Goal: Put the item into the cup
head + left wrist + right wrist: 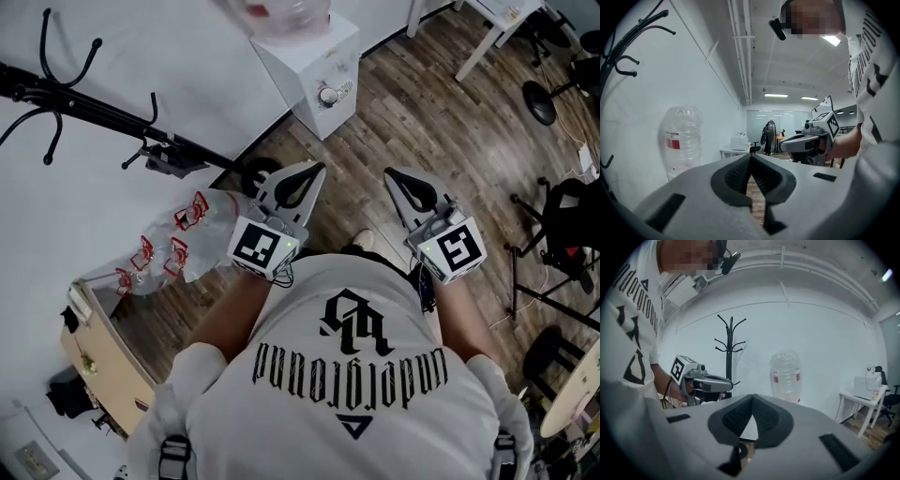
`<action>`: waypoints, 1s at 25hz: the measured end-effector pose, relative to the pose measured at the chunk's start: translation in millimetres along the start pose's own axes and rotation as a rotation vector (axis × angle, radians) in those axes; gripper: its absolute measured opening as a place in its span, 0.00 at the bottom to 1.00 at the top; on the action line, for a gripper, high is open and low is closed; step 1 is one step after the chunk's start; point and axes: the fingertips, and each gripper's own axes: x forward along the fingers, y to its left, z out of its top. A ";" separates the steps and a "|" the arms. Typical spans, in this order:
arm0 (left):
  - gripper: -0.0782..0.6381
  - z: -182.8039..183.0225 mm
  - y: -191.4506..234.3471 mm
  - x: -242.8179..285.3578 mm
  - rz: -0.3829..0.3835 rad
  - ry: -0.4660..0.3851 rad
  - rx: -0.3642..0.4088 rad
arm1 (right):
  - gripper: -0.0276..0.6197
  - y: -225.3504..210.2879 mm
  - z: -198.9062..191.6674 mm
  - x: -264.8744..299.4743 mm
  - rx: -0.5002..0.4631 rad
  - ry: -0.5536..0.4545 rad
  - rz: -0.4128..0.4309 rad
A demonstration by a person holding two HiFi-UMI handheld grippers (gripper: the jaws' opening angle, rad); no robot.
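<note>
Grey jaws on left gripper [751, 164] and right gripper [751, 404] are pressed together, empty; unless they part before reaching, they may knock the unseen item away.

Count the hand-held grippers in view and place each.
2. The left hand-held gripper in front of the person, at left; the right hand-held gripper beside it, at right. Both shut, empty. None seems hidden.

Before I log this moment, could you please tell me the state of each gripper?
Left gripper: closed, holding nothing.
Right gripper: closed, holding nothing.
</note>
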 end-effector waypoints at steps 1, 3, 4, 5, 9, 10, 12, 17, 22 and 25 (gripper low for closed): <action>0.12 -0.2 0.2 -7.8 -0.008 0.000 0.005 | 0.05 7.4 3.0 -0.1 -0.001 -0.007 -0.009; 0.12 1.0 -0.1 -22.5 -0.022 0.001 0.020 | 0.05 21.2 7.5 -0.4 0.002 -0.019 -0.026; 0.12 1.5 -0.6 -30.4 -0.030 0.003 0.025 | 0.05 28.6 8.4 0.0 0.005 -0.020 -0.033; 0.12 1.5 -1.1 -39.4 -0.037 0.005 0.025 | 0.05 36.8 8.7 1.2 0.009 -0.021 -0.040; 0.12 0.5 2.1 -88.3 -0.061 0.014 0.012 | 0.05 81.6 10.0 8.9 0.015 -0.017 -0.071; 0.12 -1.1 4.5 -102.8 -0.066 0.018 0.005 | 0.05 94.6 10.7 10.7 0.014 -0.017 -0.080; 0.12 -3.6 9.6 -131.7 -0.075 0.023 -0.011 | 0.05 120.5 13.4 14.3 0.011 -0.025 -0.102; 0.12 -2.6 19.1 -204.4 -0.101 0.015 -0.009 | 0.05 188.6 18.7 18.2 0.012 -0.045 -0.164; 0.12 -3.5 26.3 -256.6 -0.118 -0.035 0.018 | 0.05 244.9 19.3 20.1 -0.001 -0.032 -0.201; 0.12 -3.8 28.1 -276.4 -0.119 -0.029 0.002 | 0.05 263.0 24.2 16.5 -0.028 -0.052 -0.223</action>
